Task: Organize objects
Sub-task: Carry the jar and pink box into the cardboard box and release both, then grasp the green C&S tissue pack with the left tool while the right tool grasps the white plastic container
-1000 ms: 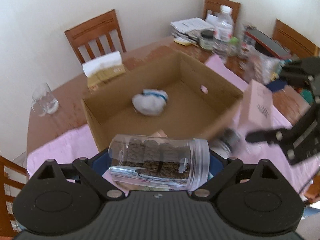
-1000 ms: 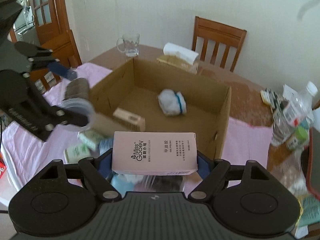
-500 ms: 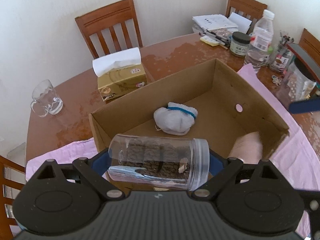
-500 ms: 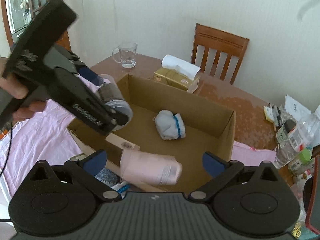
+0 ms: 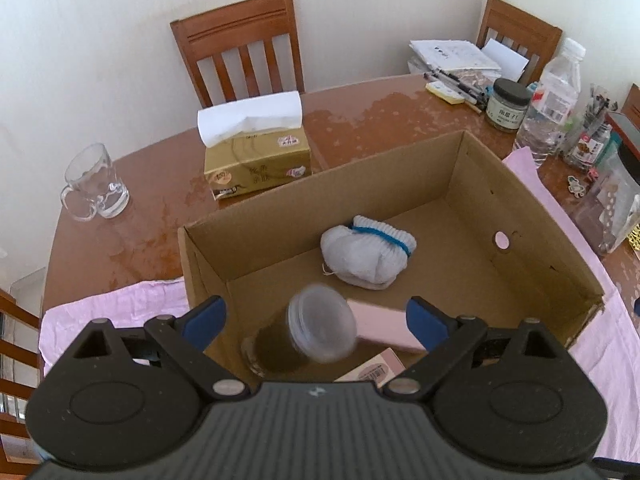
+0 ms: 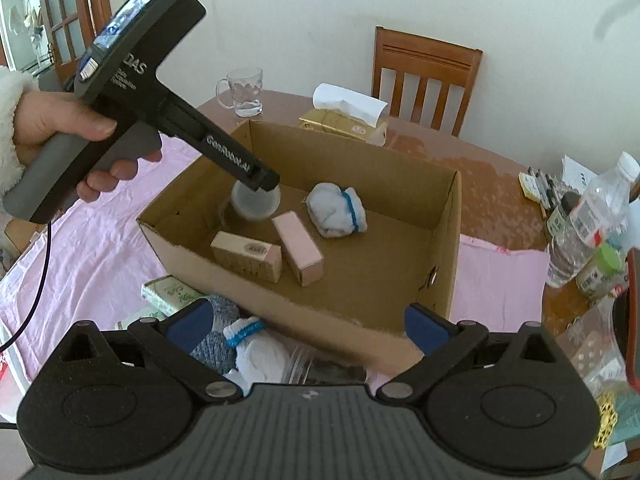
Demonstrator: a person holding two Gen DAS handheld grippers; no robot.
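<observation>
Both tools are wide open and empty right now. The left tool (image 5: 316, 320) hangs over the near left corner of the cardboard box (image 5: 520, 200), and the clear jar (image 5: 320, 332) sits right under its spread fingers, blurred, looks like it's tipping or rolling on the box floor. Inside the box there's also a pink carton (image 6: 298, 250), a second small carton (image 6: 246, 256) at its 9 o'clock, and a white sock bundle (image 6: 336, 212) at about 1 o'clock from the pink one.

The right tool (image 6: 306, 328) is outside the box at its near wall. What's left to sort is right below it on the table (image 5: 360, 120): a white sock with blue trim (image 6: 248, 340) at roughly 11 o'clock between its fingers, and a green packet (image 6: 168, 292) further out at 10 o'clock. The sock lies roughly crosswise to the fingers, as far as I can tell.

I'd guess the right hand goes next since it's much nearer that pile. The box lies at 12 o'clock from it.
</observation>
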